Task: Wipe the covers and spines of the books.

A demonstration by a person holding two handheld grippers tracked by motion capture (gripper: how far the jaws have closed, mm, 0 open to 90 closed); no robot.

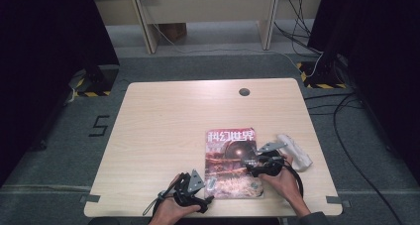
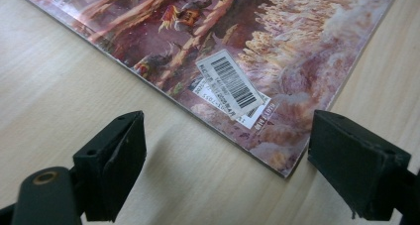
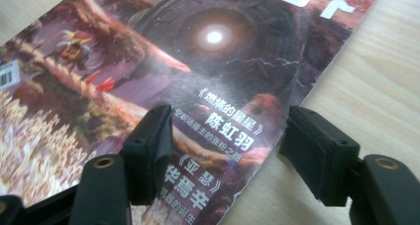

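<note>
A magazine [image 1: 230, 160] with a dark sci-fi cover lies flat on the near right part of the wooden table [image 1: 163, 121]. My left gripper [image 1: 210, 187] rests low at the magazine's near left corner. In the left gripper view its jaws [image 2: 228, 131] stand wide open, with the corner of the magazine [image 2: 237, 31] and a barcode sticker [image 2: 230, 81] just beyond them. My right gripper [image 1: 252, 166] is at the magazine's right edge. It is open [image 3: 230, 118], one jaw over the cover [image 3: 198, 61] and the other over bare table, with nothing pinched.
A crumpled white cloth [image 1: 295, 150] lies just right of the magazine, behind my right hand. A round cable hole [image 1: 244, 91] sits near the table's far edge. Dark cabinets and floor cables surround the table.
</note>
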